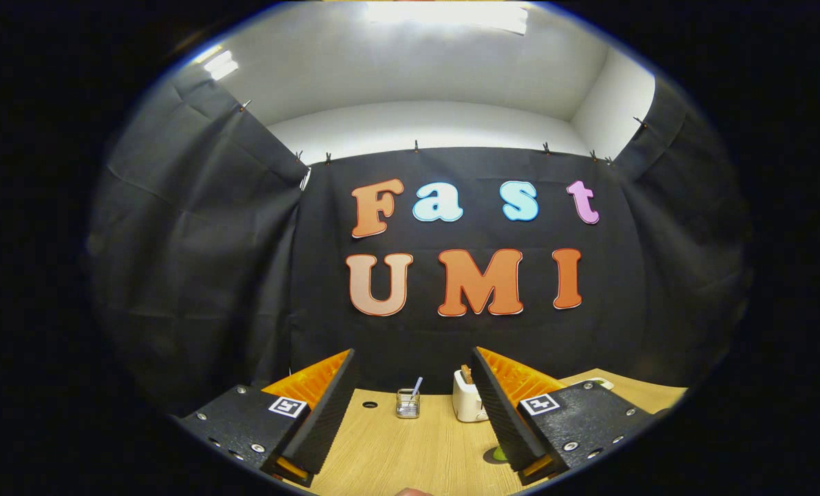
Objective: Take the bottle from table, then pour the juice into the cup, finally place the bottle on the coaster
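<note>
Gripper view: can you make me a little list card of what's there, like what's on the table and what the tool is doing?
surface: wooden table
tool: fingers open and wide apart, holding nothing
beyond the fingers, middle: small clear glass cup with a straw-like stick in it
beside it, by the right finger: white toaster with something in its slot
hole in table: small dark one near the left finger
green thing: a bit peeks by the right finger, cannot tell what

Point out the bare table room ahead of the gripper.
The open gripper holds nothing. Bare wooden table lies between its fingers, up to the small glass holder and white toaster. It is crowded there; a green object sits by the right finger.
</note>
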Demonstrator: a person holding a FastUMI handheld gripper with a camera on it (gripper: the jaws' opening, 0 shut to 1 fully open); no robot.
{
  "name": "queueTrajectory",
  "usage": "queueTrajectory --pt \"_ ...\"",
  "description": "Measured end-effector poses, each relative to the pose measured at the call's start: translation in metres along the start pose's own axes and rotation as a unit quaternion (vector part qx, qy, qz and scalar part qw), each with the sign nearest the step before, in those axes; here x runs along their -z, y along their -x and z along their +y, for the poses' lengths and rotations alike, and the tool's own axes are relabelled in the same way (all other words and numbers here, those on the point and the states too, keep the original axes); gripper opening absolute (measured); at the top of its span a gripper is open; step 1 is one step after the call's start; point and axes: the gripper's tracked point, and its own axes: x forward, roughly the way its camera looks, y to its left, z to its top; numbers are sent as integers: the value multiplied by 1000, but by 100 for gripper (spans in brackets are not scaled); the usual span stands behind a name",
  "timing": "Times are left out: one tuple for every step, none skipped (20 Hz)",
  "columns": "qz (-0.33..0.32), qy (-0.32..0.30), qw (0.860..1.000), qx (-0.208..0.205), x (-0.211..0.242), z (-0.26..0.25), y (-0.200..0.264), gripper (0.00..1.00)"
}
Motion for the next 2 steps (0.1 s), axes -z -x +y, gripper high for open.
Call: queueTrajectory --pt "-5 2 1000 0 -2 -1 -1 97" --pt "-7 4 1000 1 -3 -4 -2 97"
